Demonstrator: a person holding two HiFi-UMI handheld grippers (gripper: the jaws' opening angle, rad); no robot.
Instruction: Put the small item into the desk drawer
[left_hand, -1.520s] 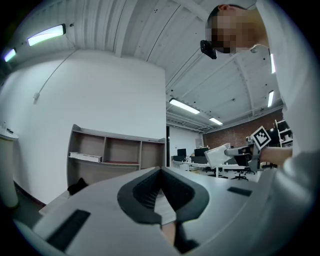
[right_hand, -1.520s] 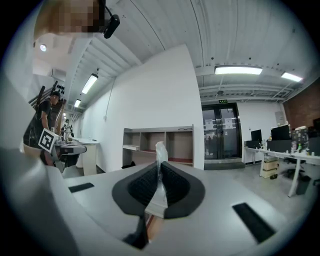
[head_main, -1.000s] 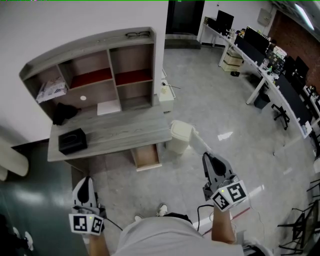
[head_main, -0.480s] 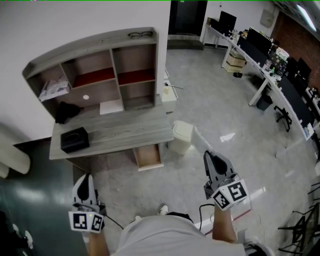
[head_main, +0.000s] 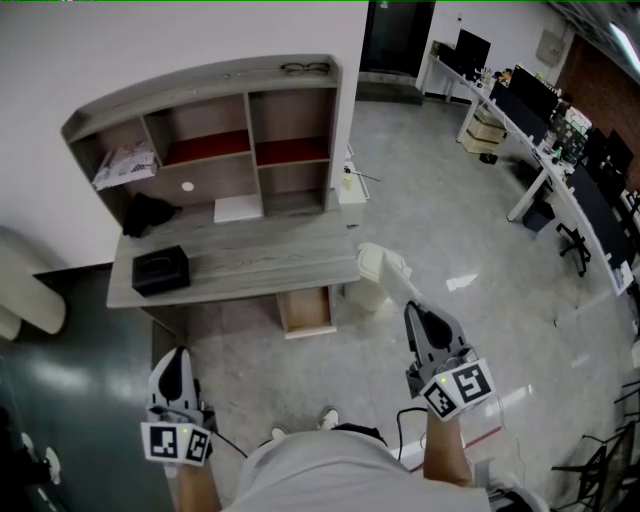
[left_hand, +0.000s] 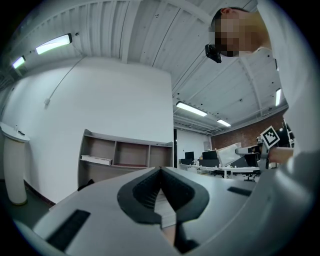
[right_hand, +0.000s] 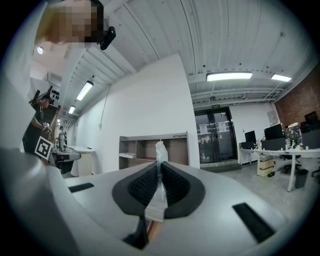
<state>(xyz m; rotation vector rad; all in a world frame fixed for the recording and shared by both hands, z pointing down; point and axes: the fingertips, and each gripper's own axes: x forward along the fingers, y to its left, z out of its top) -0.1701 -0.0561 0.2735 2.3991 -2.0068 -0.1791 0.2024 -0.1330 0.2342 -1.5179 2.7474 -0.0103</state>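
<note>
Right gripper view: white packet (right_hand: 160, 150) points lengthwise beyond clamped jaws.

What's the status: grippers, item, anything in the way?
Left gripper shut, empty. Right gripper shut on thin white packet. Drawer open under desk, not yet reached. White bin beside drawer.

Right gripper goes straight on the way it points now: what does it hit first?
Most likely the shelf unit on the desk, some way off; the right gripper, shut on a strip, aims at it. Nothing shows between. The bin seems below that line, depth unclear.
</note>
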